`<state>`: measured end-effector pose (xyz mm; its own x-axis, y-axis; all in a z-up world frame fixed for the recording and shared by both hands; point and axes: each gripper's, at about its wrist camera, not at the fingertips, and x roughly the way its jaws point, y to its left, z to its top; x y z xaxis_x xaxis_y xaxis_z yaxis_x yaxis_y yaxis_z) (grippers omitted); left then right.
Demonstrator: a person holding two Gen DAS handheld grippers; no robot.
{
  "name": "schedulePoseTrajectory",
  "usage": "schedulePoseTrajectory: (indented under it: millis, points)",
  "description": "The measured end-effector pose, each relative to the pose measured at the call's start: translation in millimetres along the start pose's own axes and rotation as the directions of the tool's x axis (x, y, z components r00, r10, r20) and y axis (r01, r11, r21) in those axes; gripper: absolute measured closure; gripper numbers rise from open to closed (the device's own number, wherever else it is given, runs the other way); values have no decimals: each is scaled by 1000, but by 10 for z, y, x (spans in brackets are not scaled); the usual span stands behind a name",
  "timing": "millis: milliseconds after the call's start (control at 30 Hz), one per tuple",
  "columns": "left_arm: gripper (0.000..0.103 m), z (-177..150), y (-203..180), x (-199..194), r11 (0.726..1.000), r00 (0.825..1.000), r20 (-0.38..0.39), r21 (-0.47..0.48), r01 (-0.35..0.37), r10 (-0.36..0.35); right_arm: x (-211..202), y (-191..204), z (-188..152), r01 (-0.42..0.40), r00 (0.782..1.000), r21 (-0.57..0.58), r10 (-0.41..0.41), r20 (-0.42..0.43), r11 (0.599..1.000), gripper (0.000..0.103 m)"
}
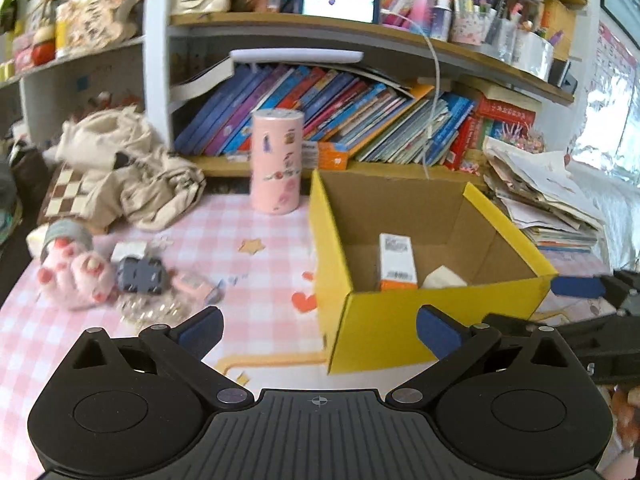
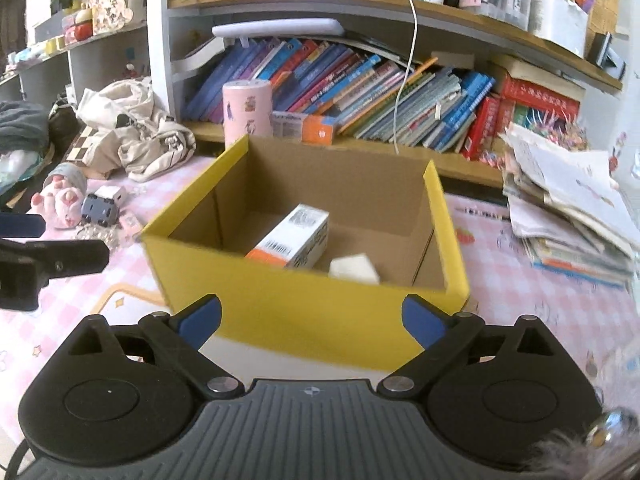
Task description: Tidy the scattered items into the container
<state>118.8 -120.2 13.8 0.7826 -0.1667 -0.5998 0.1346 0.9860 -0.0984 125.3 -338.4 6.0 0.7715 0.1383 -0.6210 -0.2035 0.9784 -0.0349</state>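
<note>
A yellow cardboard box (image 1: 376,320) (image 2: 304,304) stands open on the pink checked tablecloth. Inside lie a white and orange carton (image 1: 396,260) (image 2: 296,236) and a small white block (image 1: 444,278) (image 2: 356,268). To the left lie a pink plush paw (image 1: 76,272) (image 2: 60,200), a grey toy car (image 1: 140,274) (image 2: 98,208), a small white box (image 1: 128,250) (image 2: 110,193) and a small pink item (image 1: 192,284). My left gripper (image 1: 320,332) is open and empty before the box's near left corner. My right gripper (image 2: 312,318) is open and empty before the box's front wall.
A pink cylinder (image 1: 276,160) (image 2: 247,110) stands behind the box. A beige cloth bag (image 1: 132,172) (image 2: 136,136) lies at the back left. A bookshelf (image 1: 340,120) runs along the back. A stack of papers (image 1: 548,196) (image 2: 572,208) lies on the right.
</note>
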Motion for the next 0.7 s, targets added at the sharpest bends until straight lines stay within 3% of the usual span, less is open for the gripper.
schedulePoseTrajectory:
  millis: [267, 700]
  points:
    - [0, -293, 364, -258, 996, 997, 8, -49, -74, 75, -190, 522, -251, 40, 999, 11, -40, -19, 999, 3]
    - [0, -503, 838, -642, 997, 998, 3, -29, -67, 67, -424, 1139, -403, 74, 997, 37, -73, -25, 997, 0]
